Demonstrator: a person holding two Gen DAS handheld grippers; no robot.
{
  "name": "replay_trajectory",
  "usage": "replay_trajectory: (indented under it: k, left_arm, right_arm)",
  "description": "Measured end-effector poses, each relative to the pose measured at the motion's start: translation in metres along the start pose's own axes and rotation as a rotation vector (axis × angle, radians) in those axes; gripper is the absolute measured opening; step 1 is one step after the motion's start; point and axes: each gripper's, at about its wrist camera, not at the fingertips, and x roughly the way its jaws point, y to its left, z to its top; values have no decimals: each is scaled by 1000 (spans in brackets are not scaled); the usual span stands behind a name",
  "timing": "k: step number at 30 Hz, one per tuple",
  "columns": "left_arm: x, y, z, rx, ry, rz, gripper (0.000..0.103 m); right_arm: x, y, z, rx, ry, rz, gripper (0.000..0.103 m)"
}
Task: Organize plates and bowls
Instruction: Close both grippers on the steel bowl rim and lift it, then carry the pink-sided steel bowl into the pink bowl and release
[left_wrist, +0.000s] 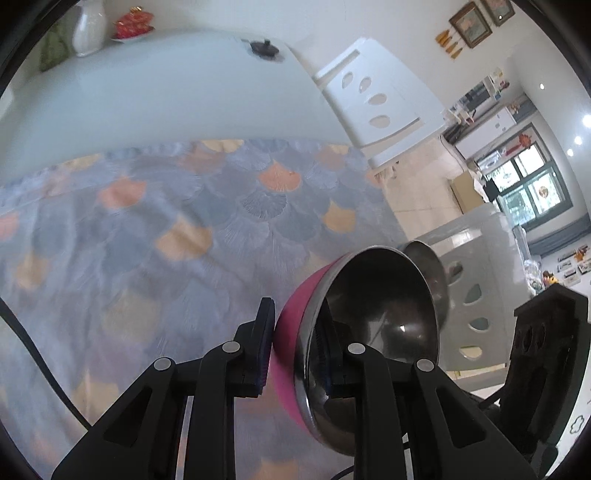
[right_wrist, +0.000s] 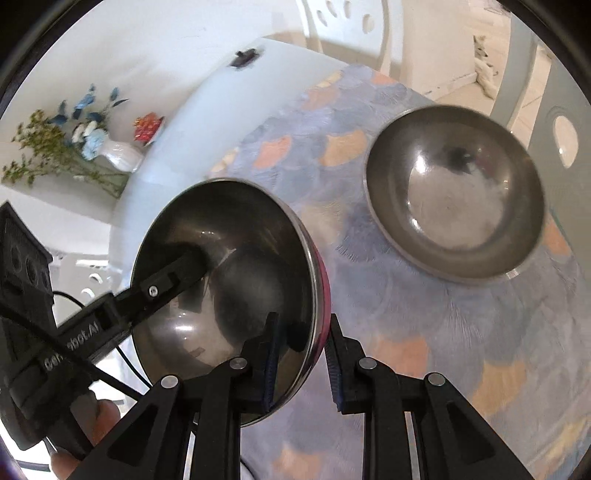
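We hold the pink bowl (right_wrist: 229, 280) tilted above the tablecloth (right_wrist: 424, 332), left gripper (left_wrist: 295, 347) and right gripper (right_wrist: 301, 354) each pinching its rim. Next: probably nest it into the steel bowl (right_wrist: 454, 192) nearby.

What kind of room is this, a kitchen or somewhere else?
Probably the dining area of a home. There is a table with a scallop-patterned tablecloth, white plastic chairs pulled up to it, and a vase of flowers by the wall. Framed pictures hang above.
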Motion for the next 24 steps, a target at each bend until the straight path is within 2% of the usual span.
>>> replay_trajectory:
  k: [7, 13, 19, 24]
  left_arm:
    - [-79, -12, -46, -34, -107, 21, 18]
    - [-129, -26, -100, -61, -175, 44, 18]
    - [-156, -33, -150, -101, -218, 72, 18]
    - [-161, -38, -188, -103, -221, 119, 18]
  right_arm:
    - [-61, 33, -35, -96, -24, 47, 22]
    - [-109, 49, -84, -171, -30, 75, 22]
    - [-134, 55, -124, -230, -18, 80, 23]
    - [-142, 56, -149, -288, -3, 77, 23]
